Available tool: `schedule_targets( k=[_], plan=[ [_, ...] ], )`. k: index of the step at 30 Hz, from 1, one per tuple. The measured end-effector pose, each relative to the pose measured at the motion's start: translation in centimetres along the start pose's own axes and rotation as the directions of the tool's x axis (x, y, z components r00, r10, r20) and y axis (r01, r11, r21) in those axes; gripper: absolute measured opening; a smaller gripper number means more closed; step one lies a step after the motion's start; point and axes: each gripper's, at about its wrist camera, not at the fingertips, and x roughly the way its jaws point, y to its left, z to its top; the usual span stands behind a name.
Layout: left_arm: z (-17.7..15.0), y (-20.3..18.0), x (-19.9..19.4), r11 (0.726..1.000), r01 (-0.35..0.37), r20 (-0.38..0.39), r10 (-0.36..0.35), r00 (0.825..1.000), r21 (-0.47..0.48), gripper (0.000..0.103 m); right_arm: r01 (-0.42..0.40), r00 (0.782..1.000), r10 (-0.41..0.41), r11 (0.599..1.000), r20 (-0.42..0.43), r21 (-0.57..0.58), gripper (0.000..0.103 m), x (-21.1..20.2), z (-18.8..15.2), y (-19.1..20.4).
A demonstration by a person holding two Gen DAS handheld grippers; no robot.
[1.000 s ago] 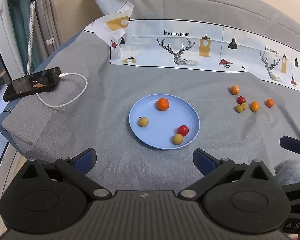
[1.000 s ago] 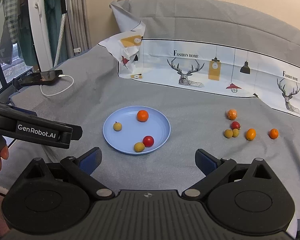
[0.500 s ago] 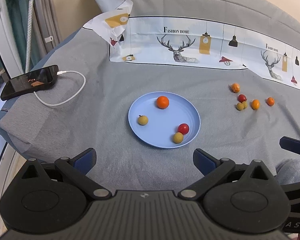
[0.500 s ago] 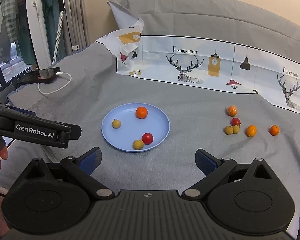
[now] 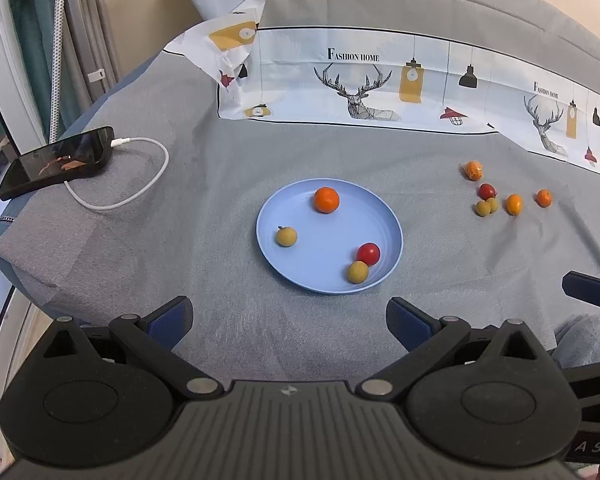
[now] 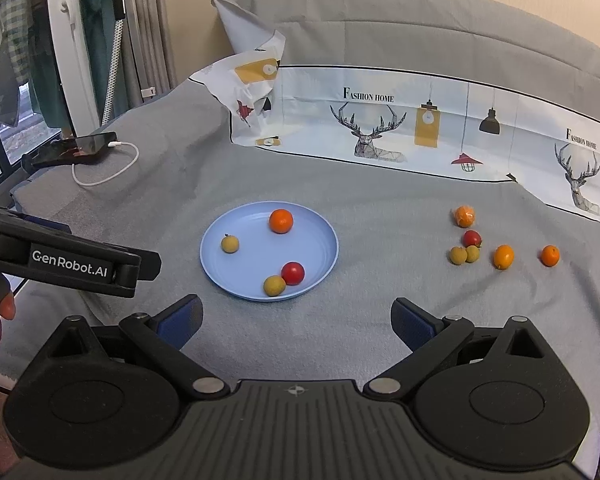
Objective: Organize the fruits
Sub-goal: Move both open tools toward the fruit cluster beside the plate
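A round, smooth blue plate point(image 5: 284, 264) with a shallow raised rim lies on a grey woven cloth point(image 5: 220, 160) with a fine, slightly nubby weave. Four small fruits sit in the plate: a glossy orange one point(image 5: 326, 199) at its far side, a matte yellow-brown one with a short dark stem point(image 5: 286, 236) to the left, and at the near right a shiny red one point(image 5: 368, 253) touching a dull yellowish one point(image 5: 358, 271).

Well apart to the right, six more loose fruits point(image 6: 504, 256) rest on the cloth: an orange one in crinkled clear wrap point(image 6: 464, 216) farthest, a red one point(image 6: 472, 238) just nearer, two rough yellow-brown ones point(image 6: 464, 255) touching each other, and two smooth orange ones farther right.

The left gripper point(image 5: 288, 318) hovers near the plate's near edge, its blue-padded fingers spread wide with nothing between them. The right gripper point(image 6: 296, 320) is likewise wide apart and empty, its black ribbed body filling the near foreground.

At the far left a glossy black phone point(image 5: 58, 162) lies with a white looped cable point(image 5: 140, 184) plugged in. A printed sheet with deer and lamps point(image 5: 380, 88) stands along the far side
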Motion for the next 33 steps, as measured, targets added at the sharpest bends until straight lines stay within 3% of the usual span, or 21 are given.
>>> schedule_targets(
  k=[17, 33],
  plan=[
    [0.5, -0.7, 0.9, 1.000, -0.016, -0.016, 0.016, 1.000, 0.021, 0.103, 0.001, 1.000, -0.001, 0.999, -0.009, 0.034, 0.100, 0.7, -0.1, -0.4],
    [2.2, -2.7, 2.8, 0.998, -0.021, -0.051, 0.024, 0.998, 0.055, 0.103, 0.017, 1.000, -0.015, 0.994, -0.022, 0.108, 0.100, 2.0, -0.1, -3.2]
  ],
)
